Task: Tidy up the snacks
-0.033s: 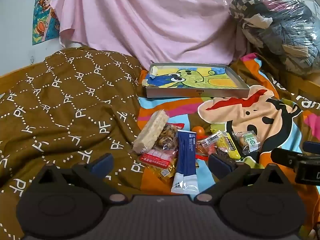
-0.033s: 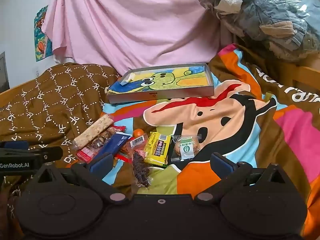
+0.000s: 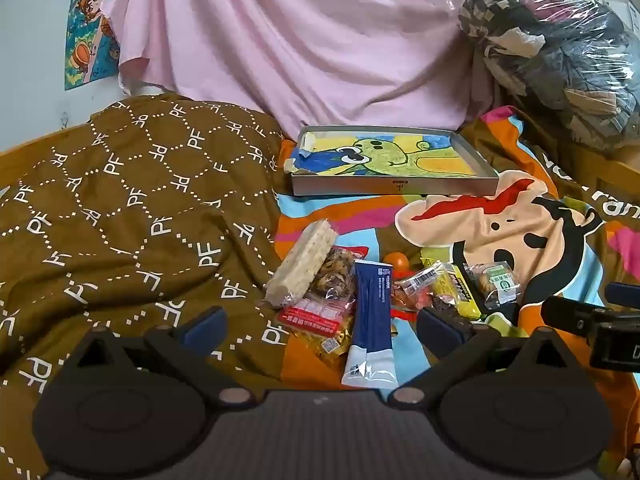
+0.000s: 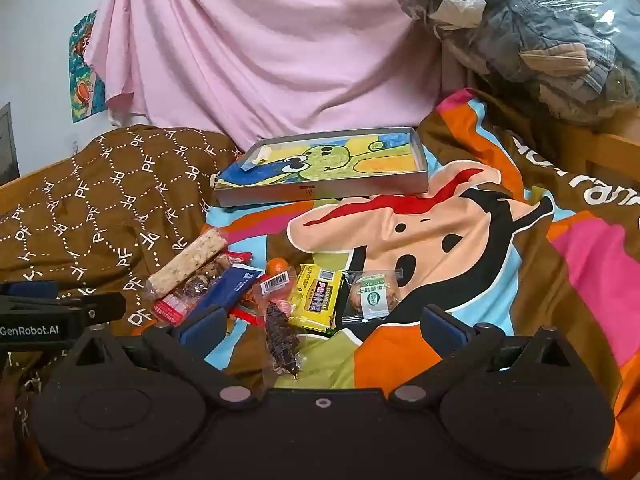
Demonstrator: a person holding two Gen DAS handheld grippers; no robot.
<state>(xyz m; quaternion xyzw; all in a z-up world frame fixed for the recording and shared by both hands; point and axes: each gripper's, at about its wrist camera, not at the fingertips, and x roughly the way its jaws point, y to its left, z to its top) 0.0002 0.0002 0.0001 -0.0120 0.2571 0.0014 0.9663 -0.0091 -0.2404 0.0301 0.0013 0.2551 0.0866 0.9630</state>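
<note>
Nothing is picked yet: both the left gripper (image 3: 320, 326) and right gripper (image 4: 320, 326) gape empty. Next, close on the dark-blue foil sachet (image 3: 372, 312) lying just ahead, then carry it to the shallow grey cardboard tray (image 3: 394, 189) beyond.

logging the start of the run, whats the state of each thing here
left gripper: open, holding nothing
right gripper: open, holding nothing
shallow box: open, no snacks inside
rice bar: wrapped, lying on bedspread
blue packet: sealed, lying flat
yellow packet: sealed, lying flat
cookie packet: sealed, lying flat
dark snack stick: wrapped, nearest right gripper
</note>
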